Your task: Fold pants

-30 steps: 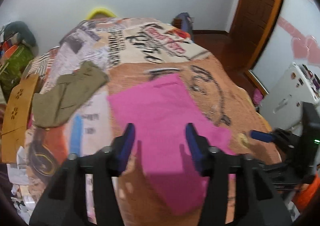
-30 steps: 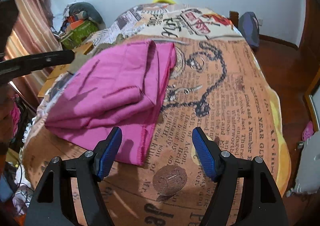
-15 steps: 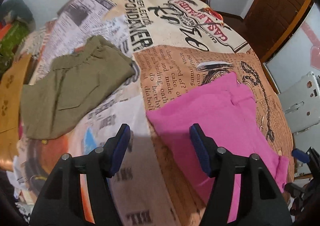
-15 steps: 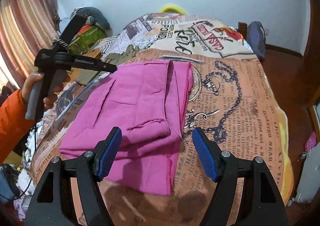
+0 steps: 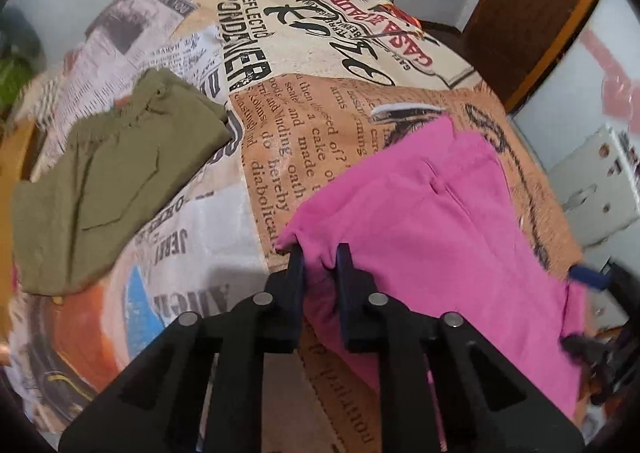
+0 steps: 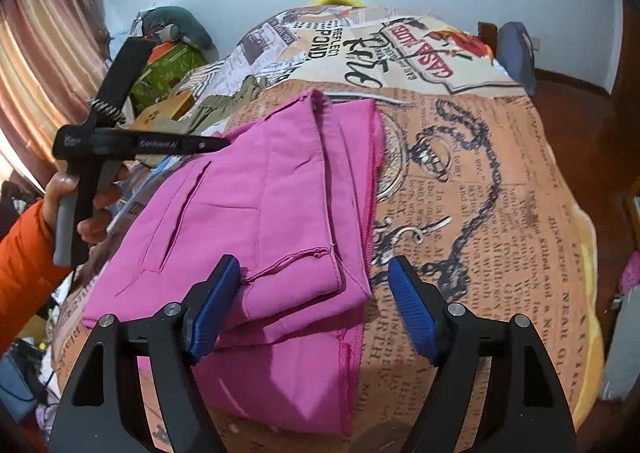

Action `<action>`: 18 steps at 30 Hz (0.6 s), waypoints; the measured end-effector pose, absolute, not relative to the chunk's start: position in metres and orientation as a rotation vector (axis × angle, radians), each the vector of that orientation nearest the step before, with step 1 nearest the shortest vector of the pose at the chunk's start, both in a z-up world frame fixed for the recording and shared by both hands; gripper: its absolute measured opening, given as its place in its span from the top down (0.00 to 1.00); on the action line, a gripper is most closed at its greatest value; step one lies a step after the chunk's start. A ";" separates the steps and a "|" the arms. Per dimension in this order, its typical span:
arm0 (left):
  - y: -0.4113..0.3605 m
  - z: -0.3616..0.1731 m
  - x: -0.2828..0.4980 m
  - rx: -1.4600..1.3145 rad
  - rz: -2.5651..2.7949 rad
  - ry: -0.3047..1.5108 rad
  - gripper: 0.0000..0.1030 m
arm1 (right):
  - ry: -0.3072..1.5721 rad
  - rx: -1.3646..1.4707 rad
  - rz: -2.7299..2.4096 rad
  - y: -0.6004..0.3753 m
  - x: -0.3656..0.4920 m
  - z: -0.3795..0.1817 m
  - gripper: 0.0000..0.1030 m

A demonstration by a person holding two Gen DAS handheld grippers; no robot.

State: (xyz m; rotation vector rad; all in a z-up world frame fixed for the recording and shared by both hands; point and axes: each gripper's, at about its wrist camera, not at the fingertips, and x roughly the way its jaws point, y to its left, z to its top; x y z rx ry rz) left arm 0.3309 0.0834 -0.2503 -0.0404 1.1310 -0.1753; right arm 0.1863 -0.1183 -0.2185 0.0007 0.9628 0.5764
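Pink pants (image 5: 432, 221) lie folded on the newspaper-print bedspread (image 5: 312, 141). My left gripper (image 5: 320, 253) is closing its jaws on the pants' near left corner, and the cloth bunches between the fingers. In the right wrist view the pink pants (image 6: 260, 193) lie in layers with a pocket slit showing. My right gripper (image 6: 314, 267) hovers over their near right edge with its jaws opening wide, the blue pads off the cloth. The left gripper (image 6: 224, 141), held by a hand (image 6: 92, 209) in an orange sleeve, has its tip at the pants' far left corner.
Folded olive pants (image 5: 108, 181) lie on the left of the bed. A cardboard box (image 6: 168, 109) and green bag (image 6: 168, 69) sit beyond the left edge. A blue bag (image 6: 516, 49) is at the far right, a wooden door (image 5: 532, 9) and white appliance (image 5: 592, 189) to the right.
The left gripper sank to the pants' near left corner and went from wide open to pinched on the cloth. The right gripper edged closer over the pants' near edge, still open.
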 end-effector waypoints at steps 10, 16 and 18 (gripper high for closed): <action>0.102 -0.220 0.251 -0.070 -0.106 1.095 0.90 | 0.931 -0.037 0.556 -0.128 0.178 -0.203 0.29; 0.117 -0.214 0.208 -0.156 -0.076 1.105 0.90 | 0.946 -0.060 0.581 -0.121 0.175 -0.208 0.29; 0.118 -0.213 0.198 -0.163 -0.070 1.103 0.89 | 0.953 -0.071 0.584 -0.117 0.175 -0.211 0.29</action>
